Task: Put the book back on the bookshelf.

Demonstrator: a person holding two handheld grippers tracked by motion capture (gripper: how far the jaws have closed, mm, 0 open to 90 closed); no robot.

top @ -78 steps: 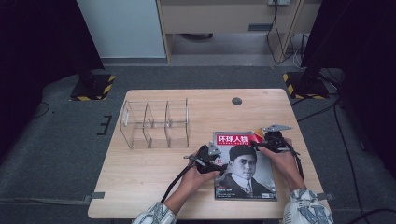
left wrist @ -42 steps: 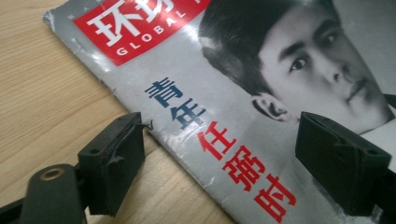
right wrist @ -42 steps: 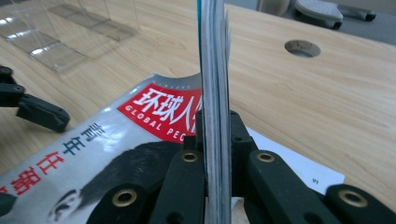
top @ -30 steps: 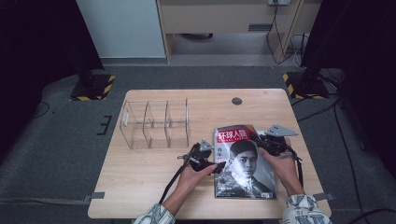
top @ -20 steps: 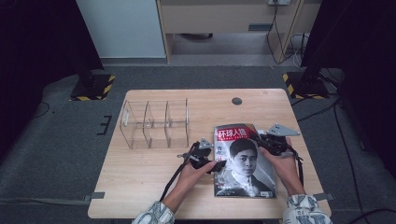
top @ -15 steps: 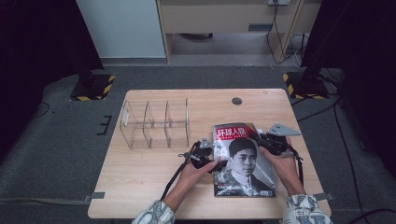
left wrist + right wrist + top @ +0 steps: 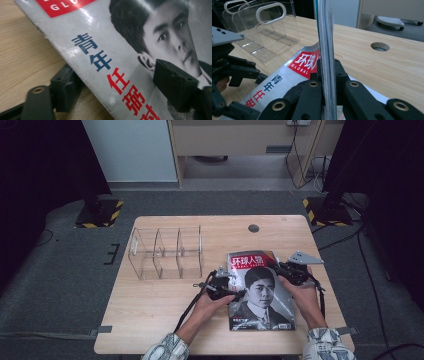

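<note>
Since the earlier frame, the magazine's (image 7: 260,290) right edge has lifted off the counter (image 7: 160,315). Glossy grey cover, red masthead, portrait. Right hand-held gripper (image 7: 285,270) clenched on that edge; left hand-held gripper (image 7: 231,292) straddles the spine edge, jaws just closing, not yet pressing. Clear acrylic divider rack (image 7: 165,252) stands just left. Long axis runs away from the person, masthead farthest.

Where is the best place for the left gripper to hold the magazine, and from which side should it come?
Probably the spine edge of the magazine, from the left. That edge is lifted off the table, so one jaw can slip under and one over; the left gripper already straddles it, jaws just closing. The right gripper clamps the opposite edge.
</note>
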